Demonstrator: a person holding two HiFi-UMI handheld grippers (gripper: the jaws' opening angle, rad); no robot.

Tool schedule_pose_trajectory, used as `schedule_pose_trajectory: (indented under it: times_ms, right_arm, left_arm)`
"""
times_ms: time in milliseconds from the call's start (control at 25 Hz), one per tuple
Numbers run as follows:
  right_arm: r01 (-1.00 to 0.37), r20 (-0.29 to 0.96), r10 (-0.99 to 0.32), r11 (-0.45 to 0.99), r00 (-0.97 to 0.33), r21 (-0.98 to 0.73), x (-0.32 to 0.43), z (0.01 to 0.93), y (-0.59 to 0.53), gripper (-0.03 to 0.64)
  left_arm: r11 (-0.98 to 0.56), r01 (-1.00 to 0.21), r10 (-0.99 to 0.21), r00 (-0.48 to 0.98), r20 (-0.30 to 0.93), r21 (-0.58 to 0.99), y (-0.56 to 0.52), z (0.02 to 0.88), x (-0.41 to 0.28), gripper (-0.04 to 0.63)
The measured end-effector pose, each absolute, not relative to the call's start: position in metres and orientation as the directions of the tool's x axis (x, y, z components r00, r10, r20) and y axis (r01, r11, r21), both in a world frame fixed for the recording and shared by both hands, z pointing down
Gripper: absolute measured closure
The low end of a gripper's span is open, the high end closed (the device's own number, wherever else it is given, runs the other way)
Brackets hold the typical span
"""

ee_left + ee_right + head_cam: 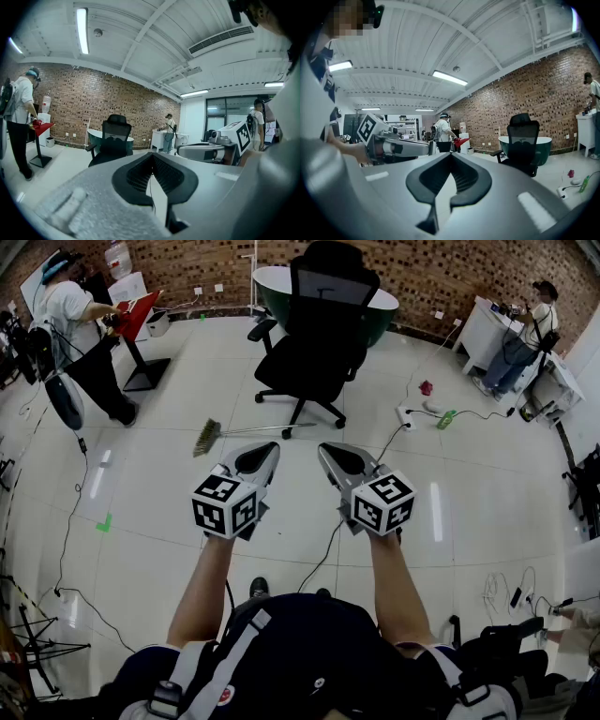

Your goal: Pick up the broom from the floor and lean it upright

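We have not picked it up yet. The broom (253, 431) lies flat on the floor (169, 493) by the black chair (319, 352). Our left gripper (258, 457) and right gripper (342, 457) are both pressed together, holding nothing. Grabbing and leaning it are left.

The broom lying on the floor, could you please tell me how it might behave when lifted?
Its thin, straight handle suggests the broom is stiff and light. Gripped mid-handle, it would probably dip toward the bushy bristle head.
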State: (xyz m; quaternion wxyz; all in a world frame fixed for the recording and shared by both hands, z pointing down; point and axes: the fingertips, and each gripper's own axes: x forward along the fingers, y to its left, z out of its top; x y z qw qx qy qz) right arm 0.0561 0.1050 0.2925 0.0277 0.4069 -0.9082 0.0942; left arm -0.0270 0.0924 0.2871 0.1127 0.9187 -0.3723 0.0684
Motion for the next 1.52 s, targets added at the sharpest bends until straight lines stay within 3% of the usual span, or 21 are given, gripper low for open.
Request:
schedule_pose_trajectory:
  times_ms: [440, 800, 1520]
  right_arm:
    - [-0.717, 0.186, -0.694, 0.688, -0.695, -0.11, 0.092, 0.32, 0.113, 0.612]
    - [-0.691, 0.195, -0.664, 0.706, -0.722, -0.156, 0.072, 0.337, 0.088, 0.612]
    - [-0.818, 0.299, -0.762, 0.553, -0.574, -0.16, -0.026, 0.361, -0.088, 0.612]
  left_arm:
    - [-0.658, -0.739, -0.702, 0.671, 0.239, 0.144, 0.097, 0.305, 0.007, 0.597]
    - [-0.616, -0.775, -0.73, 0.628, 0.269, 0.138, 0.077, 0.318, -0.018, 0.597]
    - [-0.732, -0.638, -0.572, 0.766, 0.295, 0.238, -0.109, 0.364, -0.109, 0.597]
